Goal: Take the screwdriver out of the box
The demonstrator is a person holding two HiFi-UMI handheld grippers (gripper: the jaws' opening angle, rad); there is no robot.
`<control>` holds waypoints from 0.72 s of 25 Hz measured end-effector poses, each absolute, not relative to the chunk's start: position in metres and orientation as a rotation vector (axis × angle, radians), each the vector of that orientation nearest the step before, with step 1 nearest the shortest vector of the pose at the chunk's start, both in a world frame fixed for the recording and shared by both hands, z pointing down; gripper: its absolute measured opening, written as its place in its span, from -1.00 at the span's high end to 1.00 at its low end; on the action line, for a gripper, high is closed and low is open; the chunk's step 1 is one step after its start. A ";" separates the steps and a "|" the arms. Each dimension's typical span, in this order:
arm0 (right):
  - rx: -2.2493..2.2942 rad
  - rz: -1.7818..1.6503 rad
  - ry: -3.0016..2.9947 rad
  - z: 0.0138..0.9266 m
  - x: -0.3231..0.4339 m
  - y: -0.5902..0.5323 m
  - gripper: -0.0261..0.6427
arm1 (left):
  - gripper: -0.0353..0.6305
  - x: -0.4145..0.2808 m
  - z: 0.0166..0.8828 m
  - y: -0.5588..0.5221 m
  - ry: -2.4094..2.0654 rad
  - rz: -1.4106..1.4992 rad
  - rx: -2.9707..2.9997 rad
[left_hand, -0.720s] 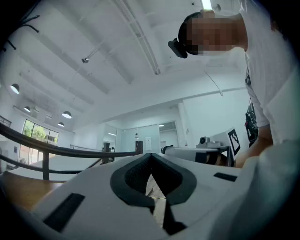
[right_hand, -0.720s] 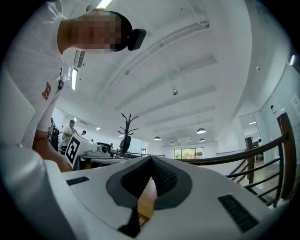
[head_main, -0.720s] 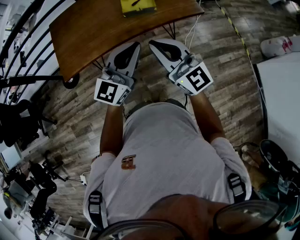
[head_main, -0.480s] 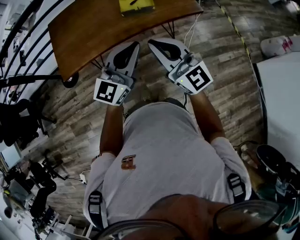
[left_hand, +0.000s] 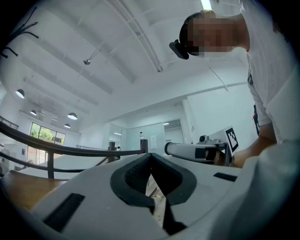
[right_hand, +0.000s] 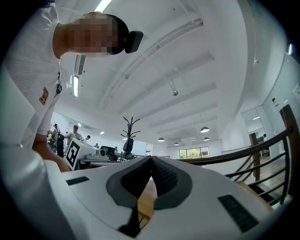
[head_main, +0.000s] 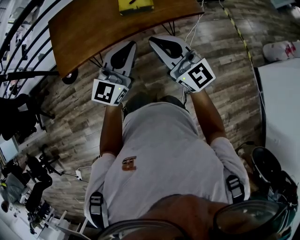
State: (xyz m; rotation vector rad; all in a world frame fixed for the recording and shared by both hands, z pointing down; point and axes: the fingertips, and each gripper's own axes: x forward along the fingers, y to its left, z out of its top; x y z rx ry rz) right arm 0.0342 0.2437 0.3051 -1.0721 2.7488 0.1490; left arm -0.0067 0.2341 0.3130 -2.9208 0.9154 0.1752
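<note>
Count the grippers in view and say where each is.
2. The left gripper and right gripper are side by side by the table, both shut, empty.

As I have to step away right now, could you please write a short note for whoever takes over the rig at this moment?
Left tool: shut, nothing in it, held in front of the body near the table's near edge.
Right tool: shut, nothing in it, close beside the left one.
Yellow box: on the far part of the wooden table, cut off by the head view's top edge. Something dark lies on or in it, too small to confirm as the screwdriver.
Done: nothing yet; neither tool is at the box.
Left: reach the box, grip the screwdriver, lift it out.
</note>
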 end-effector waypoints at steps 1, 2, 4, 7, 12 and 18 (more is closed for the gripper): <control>-1.070 0.151 2.753 0.305 0.033 0.242 0.83 | 0.84 -0.009 0.313 0.233 0.923 0.177 -2.917; -1.068 0.152 2.756 0.305 0.031 0.241 0.83 | 0.84 -0.013 0.314 0.233 0.931 0.179 -2.915; -1.068 0.152 2.759 0.305 0.030 0.240 0.83 | 0.84 -0.018 0.315 0.231 0.946 0.183 -2.913; -1.067 0.142 2.762 0.308 0.043 0.234 0.83 | 0.84 -0.009 0.316 0.226 0.957 0.188 -2.909; -1.067 0.147 2.782 0.311 0.046 0.207 0.83 | 0.84 -0.009 0.316 0.199 0.966 0.200 -2.900; -1.077 0.160 2.800 0.314 0.052 0.167 0.83 | 0.84 -0.005 0.319 0.157 0.966 0.205 -2.894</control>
